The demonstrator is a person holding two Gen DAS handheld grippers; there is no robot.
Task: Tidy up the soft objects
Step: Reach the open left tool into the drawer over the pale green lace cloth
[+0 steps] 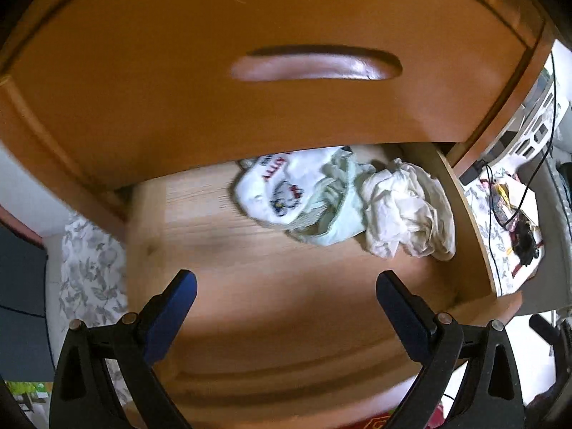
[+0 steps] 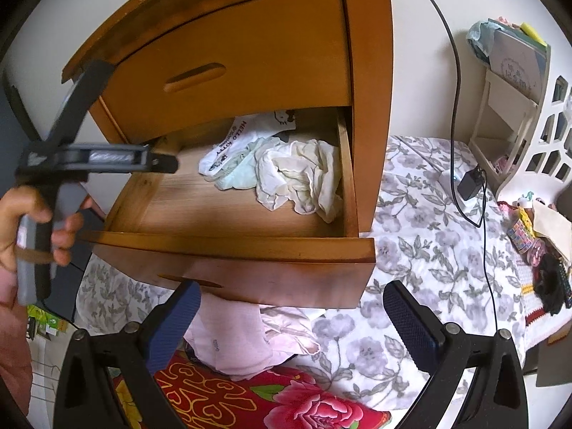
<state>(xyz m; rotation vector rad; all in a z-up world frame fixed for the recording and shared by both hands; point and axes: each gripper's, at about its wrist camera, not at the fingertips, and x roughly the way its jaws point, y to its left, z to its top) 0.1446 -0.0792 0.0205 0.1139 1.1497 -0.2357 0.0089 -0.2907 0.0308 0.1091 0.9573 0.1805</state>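
Note:
An open wooden drawer (image 1: 214,250) (image 2: 228,246) of a nightstand holds a white Hello Kitty cloth (image 1: 282,189) (image 2: 236,139), a pale green garment (image 1: 332,221) (image 2: 239,175) and a crumpled cream cloth (image 1: 404,211) (image 2: 300,175) at its back right. My left gripper (image 1: 286,293) is open and empty above the drawer's bare front part; in the right wrist view it shows side-on at the drawer's left (image 2: 157,161). My right gripper (image 2: 291,307) is open and empty, in front of and below the drawer front. A pink garment (image 2: 236,339) lies under the drawer front on the bed.
The closed upper drawer (image 1: 286,71) (image 2: 232,57) hangs over the open one. A floral bedspread (image 2: 429,250) lies to the right, with a black charger and cable (image 2: 470,182), a white headboard shelf (image 2: 518,107) and small clutter (image 2: 547,250). A red flowered blanket (image 2: 268,400) lies below.

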